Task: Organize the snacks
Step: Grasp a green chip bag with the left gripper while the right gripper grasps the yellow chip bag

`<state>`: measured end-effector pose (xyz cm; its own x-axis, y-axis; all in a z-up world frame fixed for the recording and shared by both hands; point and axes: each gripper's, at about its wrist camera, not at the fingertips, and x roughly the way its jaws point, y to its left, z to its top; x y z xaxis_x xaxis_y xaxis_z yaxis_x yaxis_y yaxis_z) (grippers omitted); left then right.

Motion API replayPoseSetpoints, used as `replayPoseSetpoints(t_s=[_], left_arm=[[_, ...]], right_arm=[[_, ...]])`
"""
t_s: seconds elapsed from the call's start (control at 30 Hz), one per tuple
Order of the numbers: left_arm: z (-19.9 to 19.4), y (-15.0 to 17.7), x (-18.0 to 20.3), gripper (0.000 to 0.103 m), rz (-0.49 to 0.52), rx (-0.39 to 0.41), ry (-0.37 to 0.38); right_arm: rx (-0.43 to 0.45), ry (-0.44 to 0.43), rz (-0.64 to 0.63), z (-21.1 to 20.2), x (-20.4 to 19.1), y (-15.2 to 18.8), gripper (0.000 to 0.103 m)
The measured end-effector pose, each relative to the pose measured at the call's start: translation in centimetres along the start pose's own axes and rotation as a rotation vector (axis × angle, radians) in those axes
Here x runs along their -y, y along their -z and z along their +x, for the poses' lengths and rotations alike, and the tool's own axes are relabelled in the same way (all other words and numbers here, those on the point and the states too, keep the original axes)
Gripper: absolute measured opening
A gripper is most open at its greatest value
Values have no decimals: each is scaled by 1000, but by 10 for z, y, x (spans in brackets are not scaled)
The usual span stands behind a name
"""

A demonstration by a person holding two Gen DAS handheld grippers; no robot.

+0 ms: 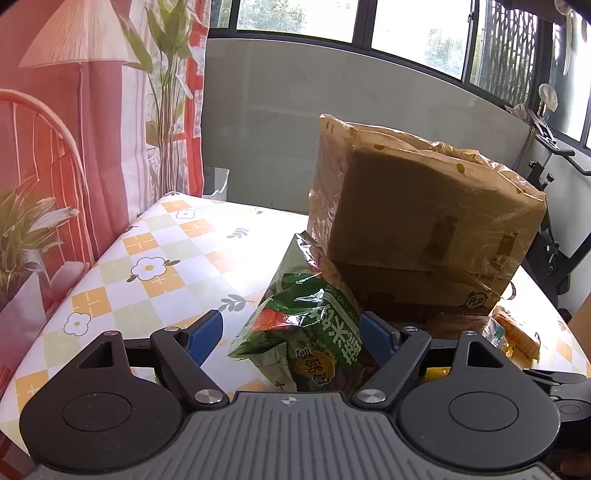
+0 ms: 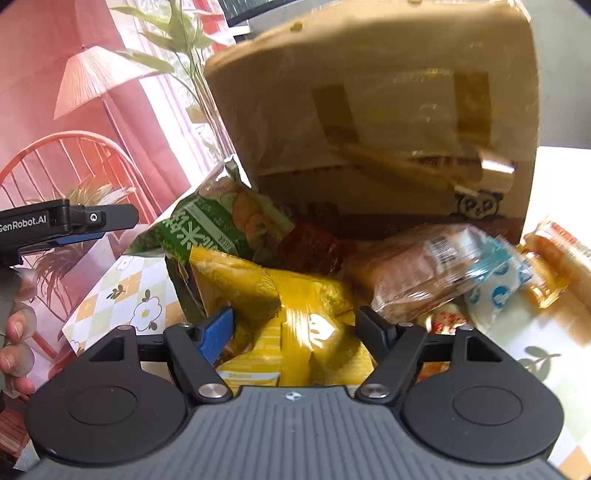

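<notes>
Left wrist view: the left gripper stands open around the green bag, which leans on the box on the worktop. It looks light, crinkly and slippery; best pinched mid-body.

Right wrist view: the right gripper gapes over the yellow bag; only here the bread pack shows whole.

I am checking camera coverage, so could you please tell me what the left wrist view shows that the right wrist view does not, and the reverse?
Only the left wrist view shows the windows and the left gripper, open around the green snack bag.

Only the right wrist view shows the right gripper, open over the yellow snack bag, and the clear-wrapped bread.

Both show the green snack bag, the cardboard box and the floral tablecloth.
</notes>
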<state>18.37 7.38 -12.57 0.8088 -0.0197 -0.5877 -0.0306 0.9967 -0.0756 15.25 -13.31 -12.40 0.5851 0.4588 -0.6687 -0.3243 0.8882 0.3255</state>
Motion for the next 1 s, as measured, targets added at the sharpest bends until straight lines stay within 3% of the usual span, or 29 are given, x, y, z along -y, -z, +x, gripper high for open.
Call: replayPoseSetpoints(t_s=[0.2,0.4,0.67,0.8,1.0], left_arm=[[5,1,1,83,13,-9,13],[7,3,0,83,23,-19,19],[5,-5,-2,83,19,1,21],[14,-15,-8,83,13,-1,41],[67,-28,-31,83,-29,-113,101]], right_arm=[[-48,-34,-3,19,-2,0,88],[-52,-67,-17,22,-6,1,77],[108,-44,-43,-19,-10,-11,76],[203,33,-58,-39,-3,-18,76],[251,145,-62,-49,14,-24,76]])
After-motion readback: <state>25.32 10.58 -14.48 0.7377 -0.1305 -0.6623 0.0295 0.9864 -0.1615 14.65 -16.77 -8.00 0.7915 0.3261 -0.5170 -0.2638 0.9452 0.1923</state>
